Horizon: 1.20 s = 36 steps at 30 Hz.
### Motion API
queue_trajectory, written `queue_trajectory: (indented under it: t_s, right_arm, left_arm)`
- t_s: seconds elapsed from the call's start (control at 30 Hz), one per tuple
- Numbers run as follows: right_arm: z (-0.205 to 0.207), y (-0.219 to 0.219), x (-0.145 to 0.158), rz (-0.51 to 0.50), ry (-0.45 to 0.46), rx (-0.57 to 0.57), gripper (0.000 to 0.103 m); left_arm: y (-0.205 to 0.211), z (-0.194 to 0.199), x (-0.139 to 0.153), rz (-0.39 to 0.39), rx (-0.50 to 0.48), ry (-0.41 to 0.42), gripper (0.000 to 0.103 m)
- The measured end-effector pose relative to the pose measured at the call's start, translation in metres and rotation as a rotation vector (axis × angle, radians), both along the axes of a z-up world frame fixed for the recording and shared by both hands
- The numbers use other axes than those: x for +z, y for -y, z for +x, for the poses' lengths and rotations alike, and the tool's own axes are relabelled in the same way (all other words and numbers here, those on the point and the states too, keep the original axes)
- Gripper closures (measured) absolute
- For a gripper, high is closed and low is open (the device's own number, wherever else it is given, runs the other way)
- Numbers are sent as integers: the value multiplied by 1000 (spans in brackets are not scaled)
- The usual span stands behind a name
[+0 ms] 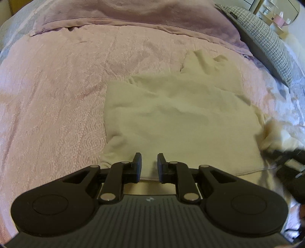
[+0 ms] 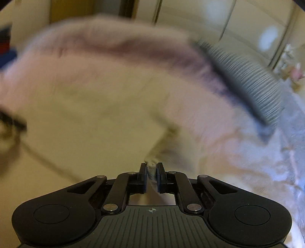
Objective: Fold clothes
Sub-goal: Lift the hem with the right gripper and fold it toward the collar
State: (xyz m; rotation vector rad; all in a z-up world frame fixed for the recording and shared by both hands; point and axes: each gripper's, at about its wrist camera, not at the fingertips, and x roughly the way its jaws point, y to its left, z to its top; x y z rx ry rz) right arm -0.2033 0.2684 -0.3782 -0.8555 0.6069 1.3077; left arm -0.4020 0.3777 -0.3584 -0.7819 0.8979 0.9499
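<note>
One cream garment (image 1: 171,118) lying partly folded on bed (image 1: 57,95) | right gripper (image 2: 151,174) fingers pinching its edge | left gripper (image 1: 149,167) fingers hovering apart | folding unfinished

This is a bedroom in a home. A bed fills most of the left wrist view, covered by a textured pink bedspread (image 1: 57,99), with a mauve blanket (image 1: 133,17) folded across it toward 12 o'clock. A grey checked pillow (image 1: 266,43) lies along the bed's edge at 2 o'clock. Beyond it, at the 1 o'clock corner, a small shelf (image 1: 276,21) holds household bits, too small to identify. The blurred right wrist view shows pale cupboard doors (image 2: 247,24) behind the bed, at 1 o'clock.
</note>
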Motion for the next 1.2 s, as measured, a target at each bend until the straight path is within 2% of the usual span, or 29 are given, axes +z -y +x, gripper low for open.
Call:
queue_trajectory:
  t_s: [0.07,0.13,0.17,0.2,0.27,0.37,0.4,0.47,0.57,0.6,0.73,0.83,0.93,1.0,1.1,1.2]
  right_arm:
    - [1,0,-9,-54,-16,-4,94]
    - [9,9,0,-33,-82,-10,79]
    - [14,14,6,-24,-124,-14,63]
    - [19,19,11,-14,-165,-17,54]
    - [28,29,25,38,-228,-37,54]
    - [43,45,41,147,-314,-128,55]
    - [52,47,42,176,-351,-179,63]
    - [66,45,34,172,-416,-286,71]
    - [84,36,0,64,-480,-434,71]
    - [86,36,-3,61,-491,-459,71]
    - [97,60,22,193,-591,-494,71]
    - [115,88,31,210,-594,-569,71]
    - [145,124,31,190,-597,-707,71]
    - [175,157,27,195,-645,-846,71]
    - [223,207,22,259,-731,-1051,71]
    - [259,249,26,351,-755,-1182,67]
  left_arm:
    - [0,0,3,-3,-3,10,89]
    - [0,0,6,-7,-7,20,89]
    - [-1,0,7,-9,-8,25,89]
    - [-1,0,9,-10,-10,30,90]
    - [-1,1,12,-14,-13,41,90]
    - [0,8,18,-18,-39,72,90]
    - [1,16,21,-20,-63,96,90]
    - [4,39,24,-30,-121,151,91]
    - [10,76,28,-43,-211,222,91]
    - [12,91,28,-46,-242,237,91]
    - [26,147,25,-37,-355,281,91]
    - [36,187,17,-25,-427,286,91]
    - [33,204,-17,-61,-396,217,91]
    - [31,211,-45,-79,-374,164,91]
    - [33,210,-41,-68,-349,174,92]
    - [38,205,-20,-15,-338,229,92]
